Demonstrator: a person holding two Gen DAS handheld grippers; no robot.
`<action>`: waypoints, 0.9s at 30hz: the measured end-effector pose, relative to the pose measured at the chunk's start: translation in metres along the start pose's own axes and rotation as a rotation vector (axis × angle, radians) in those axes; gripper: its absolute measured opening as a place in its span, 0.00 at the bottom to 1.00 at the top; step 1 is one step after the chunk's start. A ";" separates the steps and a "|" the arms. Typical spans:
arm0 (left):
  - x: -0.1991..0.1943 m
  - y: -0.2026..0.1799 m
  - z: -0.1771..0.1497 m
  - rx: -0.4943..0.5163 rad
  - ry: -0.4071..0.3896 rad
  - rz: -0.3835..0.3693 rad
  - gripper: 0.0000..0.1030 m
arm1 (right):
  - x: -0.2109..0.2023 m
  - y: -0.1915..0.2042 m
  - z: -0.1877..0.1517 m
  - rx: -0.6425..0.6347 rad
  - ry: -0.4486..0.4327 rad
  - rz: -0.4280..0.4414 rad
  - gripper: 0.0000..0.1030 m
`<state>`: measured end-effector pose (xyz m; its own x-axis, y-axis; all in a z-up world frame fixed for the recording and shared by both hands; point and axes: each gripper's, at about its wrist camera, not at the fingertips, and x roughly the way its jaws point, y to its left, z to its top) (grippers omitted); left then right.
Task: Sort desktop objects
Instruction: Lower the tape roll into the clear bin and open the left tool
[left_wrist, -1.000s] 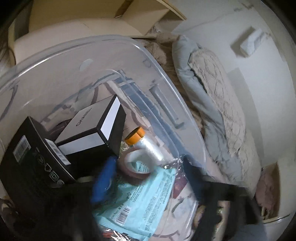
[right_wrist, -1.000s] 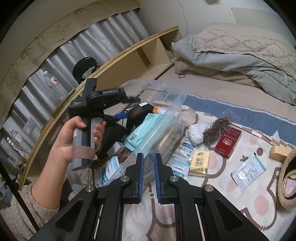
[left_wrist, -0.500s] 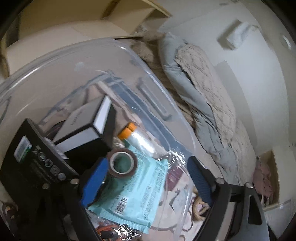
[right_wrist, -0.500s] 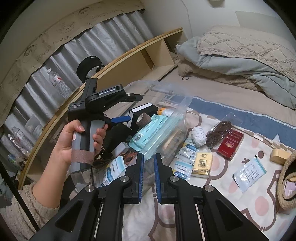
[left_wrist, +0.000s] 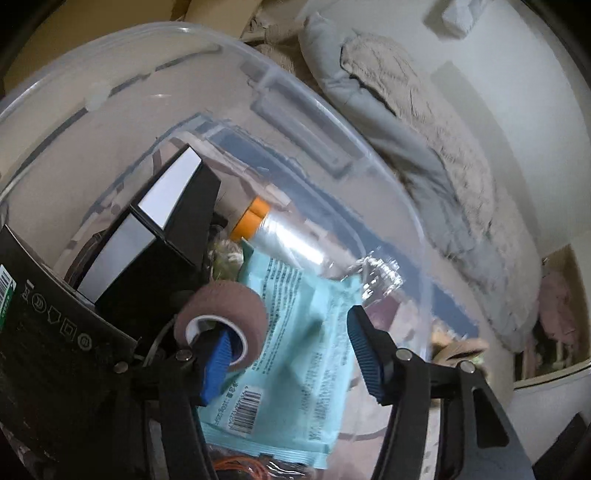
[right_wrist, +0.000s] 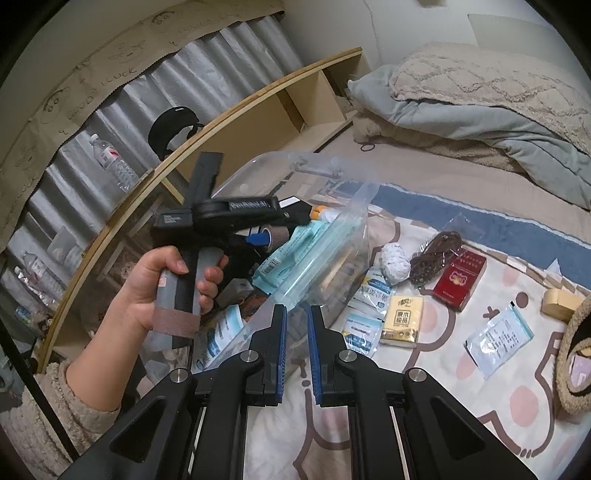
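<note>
A brown tape roll (left_wrist: 229, 306) hangs on the left finger (left_wrist: 216, 365) of my left gripper (left_wrist: 291, 354), which pokes through its core. The jaws are closing; the other finger (left_wrist: 365, 354) stands apart from the roll. All this is inside a clear plastic bin (left_wrist: 332, 122), over a teal packet (left_wrist: 295, 354), black boxes (left_wrist: 159, 236) and an orange-capped tube (left_wrist: 255, 218). In the right wrist view a hand (right_wrist: 166, 288) holds the left gripper (right_wrist: 266, 240) with the roll (right_wrist: 276, 236). My right gripper (right_wrist: 295, 332) is shut on the bin's near rim (right_wrist: 325, 258).
Loose items lie on the patterned bed cover right of the bin: a red box (right_wrist: 460, 278), a yellow tissue pack (right_wrist: 402, 321), a white wad (right_wrist: 395, 258), a bagged brown cord (right_wrist: 436, 254), sachets (right_wrist: 498, 336). A folded blanket (right_wrist: 480, 110) is behind, a wooden shelf (right_wrist: 258, 107) at left.
The left gripper's jaws have narrowed and it has rolled. The tape roll, earlier lying on the teal packet beside the left finger, now sits hooked over that finger. The right gripper kept still.
</note>
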<state>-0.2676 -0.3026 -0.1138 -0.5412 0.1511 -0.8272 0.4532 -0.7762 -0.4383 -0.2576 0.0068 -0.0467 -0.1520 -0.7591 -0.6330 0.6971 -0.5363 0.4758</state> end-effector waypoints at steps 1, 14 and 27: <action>0.000 -0.002 -0.001 0.017 -0.002 0.010 0.57 | 0.000 0.000 -0.001 0.001 0.002 0.000 0.11; -0.036 0.016 -0.005 0.051 0.001 0.114 0.58 | -0.006 -0.001 0.001 0.005 -0.012 0.013 0.11; -0.059 -0.011 -0.008 0.167 -0.090 0.170 0.56 | -0.009 0.011 0.002 -0.013 -0.021 0.023 0.11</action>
<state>-0.2350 -0.2977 -0.0631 -0.5314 -0.0393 -0.8462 0.4235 -0.8774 -0.2252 -0.2502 0.0072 -0.0341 -0.1499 -0.7788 -0.6091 0.7099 -0.5136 0.4820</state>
